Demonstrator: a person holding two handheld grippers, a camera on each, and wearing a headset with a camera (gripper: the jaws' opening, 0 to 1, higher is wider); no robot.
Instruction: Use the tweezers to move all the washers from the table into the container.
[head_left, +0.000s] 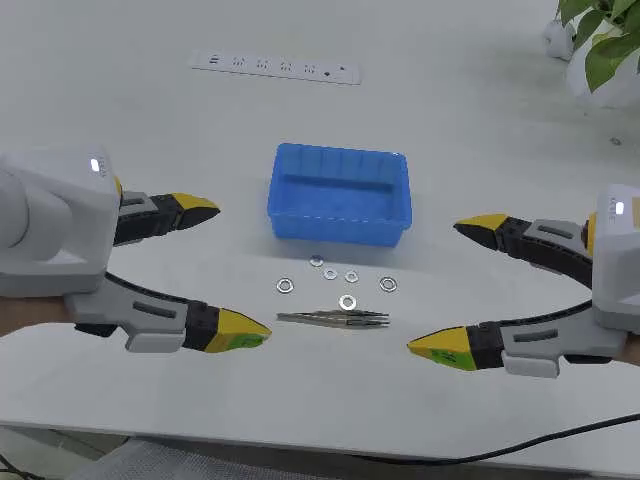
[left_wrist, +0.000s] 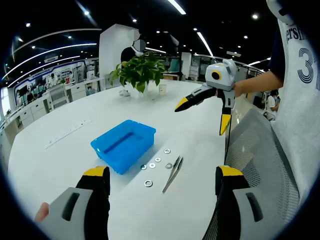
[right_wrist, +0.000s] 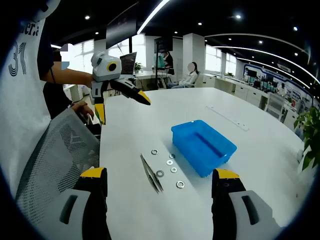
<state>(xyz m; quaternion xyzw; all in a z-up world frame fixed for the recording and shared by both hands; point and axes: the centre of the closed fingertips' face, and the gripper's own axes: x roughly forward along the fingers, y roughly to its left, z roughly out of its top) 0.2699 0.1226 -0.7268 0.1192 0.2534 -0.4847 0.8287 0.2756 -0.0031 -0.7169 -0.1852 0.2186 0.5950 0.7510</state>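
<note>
**Start of task – tweezers not yet picked up**

Both sets of jaws are spread wide and hold nothing: left gripper (head_left: 240, 270) at the left of the head view, right gripper (head_left: 433, 286) at the right, both hovering over the white table (head_left: 150, 130). The tweezers (head_left: 333, 318) lie flat on the table between the two, near the front edge. Their long axis runs side to side, from one gripper toward the other. The split end seems to point at the right gripper and the joined end at the left one. Neither gripper is clearly nearer – each lower jaw tip sits just off one end.

Six washers (head_left: 284, 286) are scattered between the tweezers and the blue container (head_left: 340, 193); one lies just beside the tweezers. The container sits just behind them and I see no washer inside.

Judgement: next comes a grasp across the tweezers' thin body, so the jaws must close crosswise to that side-to-side axis.
</note>
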